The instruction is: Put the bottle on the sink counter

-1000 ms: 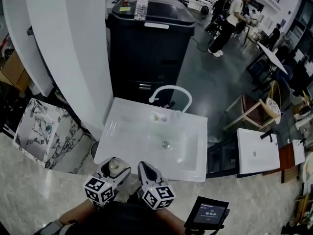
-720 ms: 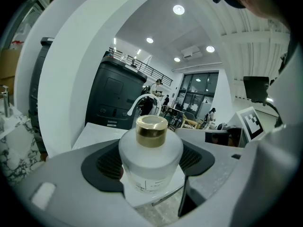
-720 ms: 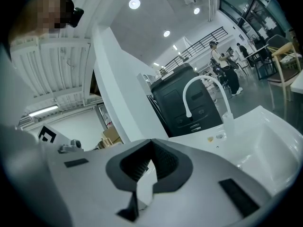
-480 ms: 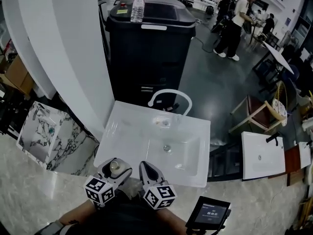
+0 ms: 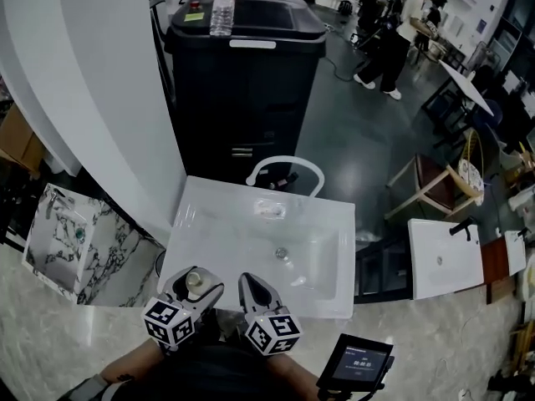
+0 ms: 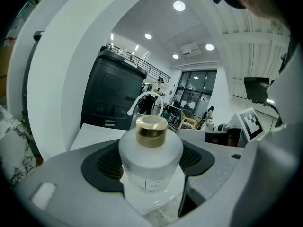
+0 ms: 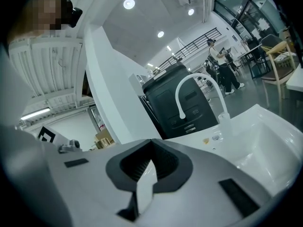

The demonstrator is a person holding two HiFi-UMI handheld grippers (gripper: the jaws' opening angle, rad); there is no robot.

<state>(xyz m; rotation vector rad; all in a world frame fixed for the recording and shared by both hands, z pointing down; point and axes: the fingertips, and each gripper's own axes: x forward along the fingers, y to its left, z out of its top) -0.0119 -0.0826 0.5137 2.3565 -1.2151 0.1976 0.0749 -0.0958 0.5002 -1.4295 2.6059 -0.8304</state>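
Bottle (image 6: 150, 161) pinched in my left gripper (image 5: 194, 286), at the near edge of the sink counter (image 5: 211, 222); right gripper (image 7: 144, 171) pressed together, empty. Carrying step; next I should reach forward and lower it there.

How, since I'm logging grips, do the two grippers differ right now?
The left gripper is shut on a frosted bottle; the right gripper holds nothing. The left's jaws stand apart around the bottle; the right's are nearly together. Both hover at the sink's near edge.
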